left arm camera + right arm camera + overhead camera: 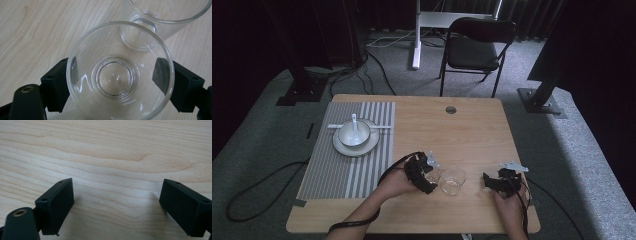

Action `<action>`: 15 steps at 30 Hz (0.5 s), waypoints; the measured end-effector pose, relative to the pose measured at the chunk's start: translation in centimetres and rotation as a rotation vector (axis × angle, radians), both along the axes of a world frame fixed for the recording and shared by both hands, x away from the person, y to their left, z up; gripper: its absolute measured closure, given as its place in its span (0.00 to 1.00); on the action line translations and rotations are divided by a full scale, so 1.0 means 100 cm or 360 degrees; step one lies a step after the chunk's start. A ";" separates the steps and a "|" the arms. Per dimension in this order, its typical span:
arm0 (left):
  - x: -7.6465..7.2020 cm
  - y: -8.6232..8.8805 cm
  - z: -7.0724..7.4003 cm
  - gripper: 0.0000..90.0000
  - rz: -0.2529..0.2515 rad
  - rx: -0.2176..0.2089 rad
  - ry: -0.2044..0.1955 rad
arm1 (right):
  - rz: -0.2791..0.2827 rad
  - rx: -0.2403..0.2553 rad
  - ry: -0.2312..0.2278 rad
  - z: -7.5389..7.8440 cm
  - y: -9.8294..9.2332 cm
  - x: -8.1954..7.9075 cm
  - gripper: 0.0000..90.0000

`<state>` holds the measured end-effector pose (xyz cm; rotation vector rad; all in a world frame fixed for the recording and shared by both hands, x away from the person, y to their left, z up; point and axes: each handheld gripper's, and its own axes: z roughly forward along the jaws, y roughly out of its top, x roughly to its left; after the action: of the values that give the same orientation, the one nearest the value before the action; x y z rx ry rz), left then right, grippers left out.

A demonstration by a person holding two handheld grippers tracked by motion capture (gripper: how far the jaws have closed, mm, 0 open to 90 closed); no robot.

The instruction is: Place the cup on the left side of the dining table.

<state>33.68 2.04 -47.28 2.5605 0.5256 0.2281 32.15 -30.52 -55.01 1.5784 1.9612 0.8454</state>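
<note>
Glass is slippery, so my left gripper (117, 82), clamped on the near tumbler (120, 72), may knock the touching second tumbler (162, 17), while my right gripper (117, 205) waits open.

I find no lettering, label, brand, number or sign that I can read here: none on the clear round drinking glass (120, 75) between my jaws, and none on the pale wooden table (105, 152).
</note>
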 end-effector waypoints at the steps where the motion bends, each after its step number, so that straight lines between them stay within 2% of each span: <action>1: 0.000 0.000 0.000 0.21 0.0004 0.0003 0.0000 | 0.0000 0.0000 0.0000 0.000 0.000 0.000 0.13; 2: -0.001 0.000 0.001 0.21 -0.0002 -0.0006 -0.0018 | 0.0000 0.0000 0.0000 0.000 0.000 0.000 0.13; 7: 0.000 0.000 0.008 0.21 0.0007 -0.0055 0.0000 | 0.0000 0.0000 0.0000 0.000 0.000 0.000 0.13; 15: -0.001 0.004 0.033 0.21 0.0015 -0.0133 -0.0040 | -0.0001 0.0002 0.0001 0.000 0.000 0.000 0.13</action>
<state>33.56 2.41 -43.98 2.4718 0.5266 0.2365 32.15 -30.52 -55.01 1.5798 1.9608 0.8459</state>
